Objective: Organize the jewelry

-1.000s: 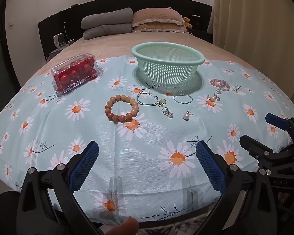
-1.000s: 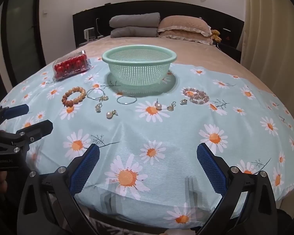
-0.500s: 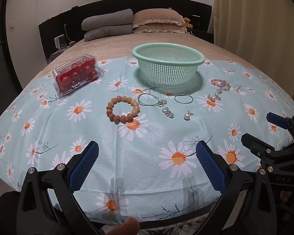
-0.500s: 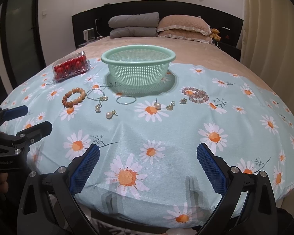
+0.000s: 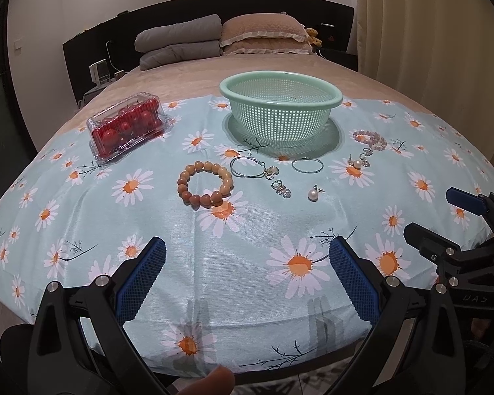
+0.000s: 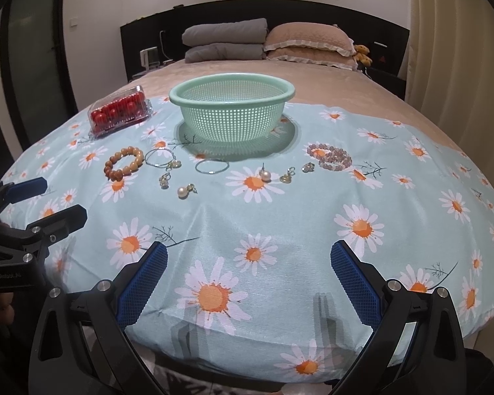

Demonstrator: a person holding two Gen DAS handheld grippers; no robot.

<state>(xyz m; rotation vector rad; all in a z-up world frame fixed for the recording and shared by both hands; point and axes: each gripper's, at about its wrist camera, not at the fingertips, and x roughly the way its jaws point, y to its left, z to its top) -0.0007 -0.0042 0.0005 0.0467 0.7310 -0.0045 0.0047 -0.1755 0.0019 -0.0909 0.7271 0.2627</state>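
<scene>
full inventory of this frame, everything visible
basket: 1, mint green, back centre of cloth, empty as far as shown
clamshell box: 1, clear, holds red balls, back left
wooden bead bracelet: 1, brown, left of the row
wire hoops: 2, silver, in front of basket
pearl earrings: 2, white, mid row
small charms: several, gold and clear, count unclear
pink bead bracelet: 1, right
daisy cloth: 1, light blue, on bed
pillows: stacked, grey and tan, at headboard
left gripper: open, empty
right gripper: open, empty
</scene>
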